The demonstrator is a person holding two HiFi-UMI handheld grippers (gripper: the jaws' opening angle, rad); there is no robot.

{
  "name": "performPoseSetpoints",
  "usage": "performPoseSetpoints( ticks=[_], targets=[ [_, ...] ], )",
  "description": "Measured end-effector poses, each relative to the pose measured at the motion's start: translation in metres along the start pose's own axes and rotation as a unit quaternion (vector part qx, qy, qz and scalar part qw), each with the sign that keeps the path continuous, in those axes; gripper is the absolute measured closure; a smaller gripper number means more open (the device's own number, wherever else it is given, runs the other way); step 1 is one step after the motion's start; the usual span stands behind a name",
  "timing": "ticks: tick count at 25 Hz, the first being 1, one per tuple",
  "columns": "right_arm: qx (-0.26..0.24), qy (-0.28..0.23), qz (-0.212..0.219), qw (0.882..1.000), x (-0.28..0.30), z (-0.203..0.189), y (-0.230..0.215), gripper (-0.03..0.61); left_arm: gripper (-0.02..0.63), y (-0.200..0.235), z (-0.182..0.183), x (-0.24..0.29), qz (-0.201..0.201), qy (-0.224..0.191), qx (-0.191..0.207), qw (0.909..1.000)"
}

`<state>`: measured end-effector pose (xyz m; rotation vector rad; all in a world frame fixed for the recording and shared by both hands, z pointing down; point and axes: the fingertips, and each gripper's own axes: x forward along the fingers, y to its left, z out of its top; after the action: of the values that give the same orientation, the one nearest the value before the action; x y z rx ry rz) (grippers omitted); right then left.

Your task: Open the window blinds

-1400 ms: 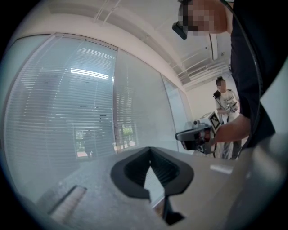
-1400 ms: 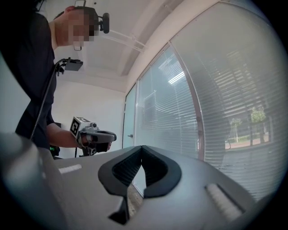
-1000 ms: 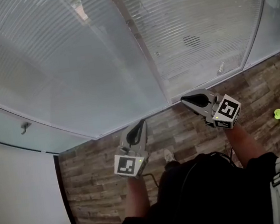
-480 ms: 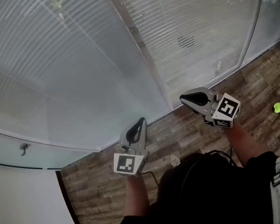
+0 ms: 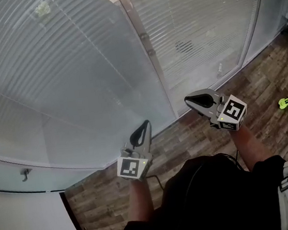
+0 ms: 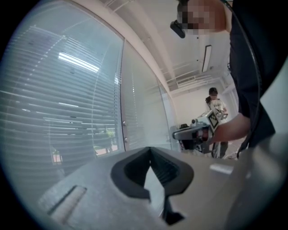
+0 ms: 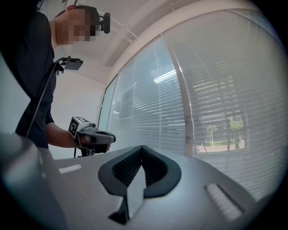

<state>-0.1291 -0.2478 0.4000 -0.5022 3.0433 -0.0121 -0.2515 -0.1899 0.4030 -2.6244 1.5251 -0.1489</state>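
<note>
the left gripper [image 5: 145,123] sits in the lower middle of the head view, its tip aimed up toward the glass. in the left gripper view its two dark pads [image 6: 135,173] meet at the tip, so the jaws are pressed together with nothing between them and nothing touching them. the right gripper [image 5: 188,100] is at the middle right of the head view, pointing toward the left of the frame. in the right gripper view its pads [image 7: 155,170] are likewise closed tip to tip, and it is empty too. both are held in the air above the wood-plank floor [image 5: 188,137], apart from each other and short of the window.

the window blinds [image 5: 76,68] fill the upper left and upper middle of the head view, behind tall glass panes split by a pale upright post [image 5: 143,44]. the slats run across and cover the panes down to the floor line. through them, at the right of the right gripper view, a tree and some green ground outside show faintly. neither gripper touches the blinds or the glass.
</note>
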Motion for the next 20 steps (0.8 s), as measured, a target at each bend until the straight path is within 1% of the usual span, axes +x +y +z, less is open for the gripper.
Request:
performPoseSetpoints(
  ticks=[5,7,10,14,17,20],
  targets=[
    [-0.013,0.000,-0.022,1.000,0.016,0.002,-0.007,0.574,0.609,0.023,-0.001,0.003,-0.016,-0.010,0.001,0.9998],
    [-0.020,0.003,-0.022,1.000,0.024,0.001,-0.005,0.574,0.609,0.032,-0.001,0.003,-0.021,-0.012,0.002,0.9997],
    [-0.019,0.005,-0.027,0.999,0.036,0.001,-0.003,0.572,0.609,0.042,-0.005,0.002,-0.029,-0.014,-0.001,0.9995],
    [-0.026,0.015,-0.030,0.999,0.044,-0.003,0.000,0.573,0.610,0.044,-0.013,0.000,-0.038,-0.013,-0.009,0.9991],
    [-0.023,0.013,-0.039,0.999,0.045,-0.001,-0.006,0.574,0.609,0.046,-0.015,0.003,-0.042,-0.015,-0.011,0.9989],
    [-0.024,0.016,-0.040,0.999,0.045,-0.003,-0.010,0.573,0.609,0.048,-0.018,0.005,-0.042,-0.012,-0.013,0.9989]
  ],
)
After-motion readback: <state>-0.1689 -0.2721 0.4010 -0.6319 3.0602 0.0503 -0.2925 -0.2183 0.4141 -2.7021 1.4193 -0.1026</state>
